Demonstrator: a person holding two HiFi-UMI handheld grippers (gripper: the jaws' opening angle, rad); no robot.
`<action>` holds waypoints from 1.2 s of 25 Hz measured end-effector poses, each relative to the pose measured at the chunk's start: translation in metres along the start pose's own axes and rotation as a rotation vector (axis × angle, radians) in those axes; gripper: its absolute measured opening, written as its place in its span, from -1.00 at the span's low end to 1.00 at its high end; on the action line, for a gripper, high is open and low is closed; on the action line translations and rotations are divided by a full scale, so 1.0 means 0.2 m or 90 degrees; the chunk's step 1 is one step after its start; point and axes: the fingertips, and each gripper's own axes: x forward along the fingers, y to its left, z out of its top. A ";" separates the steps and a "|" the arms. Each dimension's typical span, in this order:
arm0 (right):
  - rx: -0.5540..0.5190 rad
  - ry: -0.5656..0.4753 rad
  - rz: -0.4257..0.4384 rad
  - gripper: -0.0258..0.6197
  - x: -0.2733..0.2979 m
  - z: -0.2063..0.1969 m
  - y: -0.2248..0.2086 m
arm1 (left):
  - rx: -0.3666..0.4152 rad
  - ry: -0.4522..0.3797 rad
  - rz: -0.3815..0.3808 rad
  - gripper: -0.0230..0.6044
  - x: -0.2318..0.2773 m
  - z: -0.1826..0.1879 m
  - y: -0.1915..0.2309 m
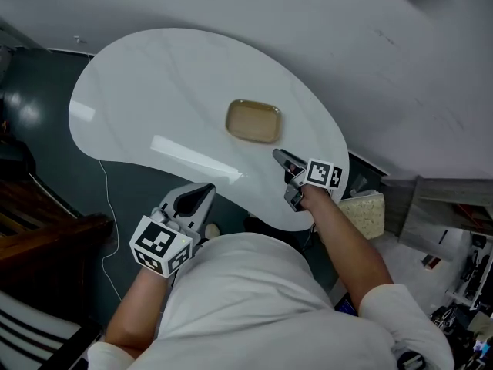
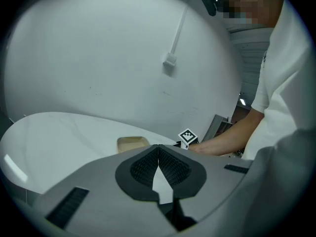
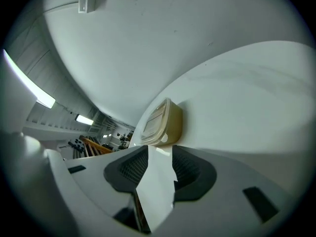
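A shallow tan tray (image 1: 253, 120) lies empty on the white curved table (image 1: 154, 99). My right gripper (image 1: 280, 157) hovers over the table's near right edge, a short way from the tray, pointing at it. In the right gripper view its jaws stand apart with nothing between them, and the tray (image 3: 160, 122) sits just beyond the right gripper (image 3: 160, 158). My left gripper (image 1: 205, 193) is at the table's front edge, off to the tray's near left. Its pads (image 2: 170, 164) meet at the tips, shut on nothing. The tray (image 2: 132, 143) shows beyond them.
A pale wall runs behind the table, with a socket box (image 2: 169, 63) on it. Dark wooden furniture (image 1: 38, 230) stands at the left, and a thin cable (image 1: 102, 206) trails over the dark floor. A beige speckled block (image 1: 365, 213) and cluttered shelving (image 1: 462, 284) lie to the right.
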 end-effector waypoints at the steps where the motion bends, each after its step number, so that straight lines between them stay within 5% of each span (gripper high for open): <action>1: 0.006 0.003 0.003 -0.42 0.02 0.01 -0.01 | -0.002 0.001 0.004 -0.87 0.01 0.00 0.00; 15: 0.093 -0.002 0.044 -0.36 0.15 0.08 -0.04 | -0.019 0.018 0.028 -0.87 0.08 0.01 0.03; 30: 0.086 -0.021 0.035 -0.70 0.12 0.09 0.04 | -0.027 0.008 0.022 -0.87 0.05 0.00 0.03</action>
